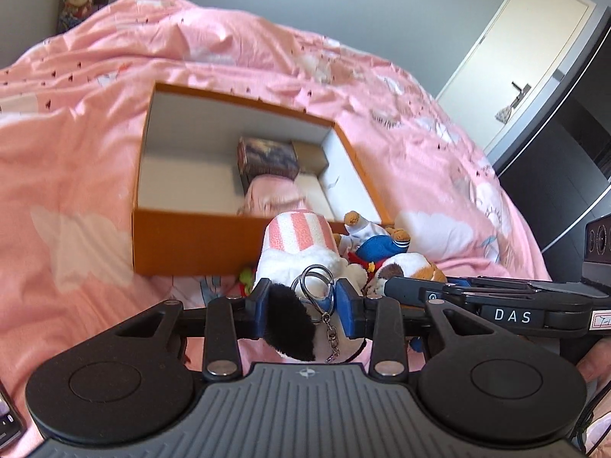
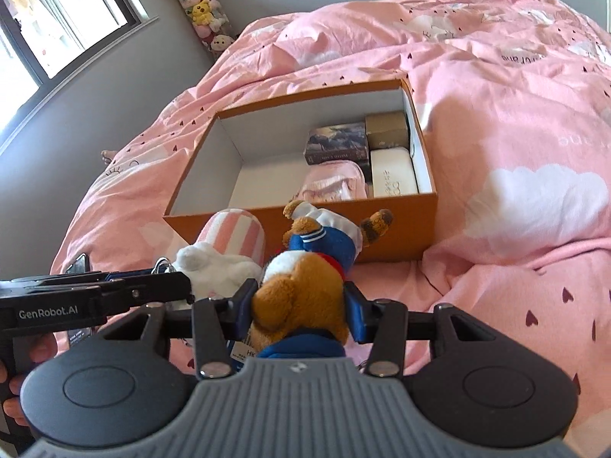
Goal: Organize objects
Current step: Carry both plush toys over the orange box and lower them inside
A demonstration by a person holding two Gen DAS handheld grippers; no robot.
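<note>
Left wrist view: both claws carry a plush just short of the orange box (image 1: 198,242).

Your left gripper (image 1: 301,305) is clamped on the white plush (image 1: 305,263) with its keyring; your right gripper (image 2: 299,307) squeezes the brown bear (image 2: 305,278). Lift both clear of the near wall, then release over the bare left floor. Inside I count four items: two boxes, one white case, one pink pouch.
</note>
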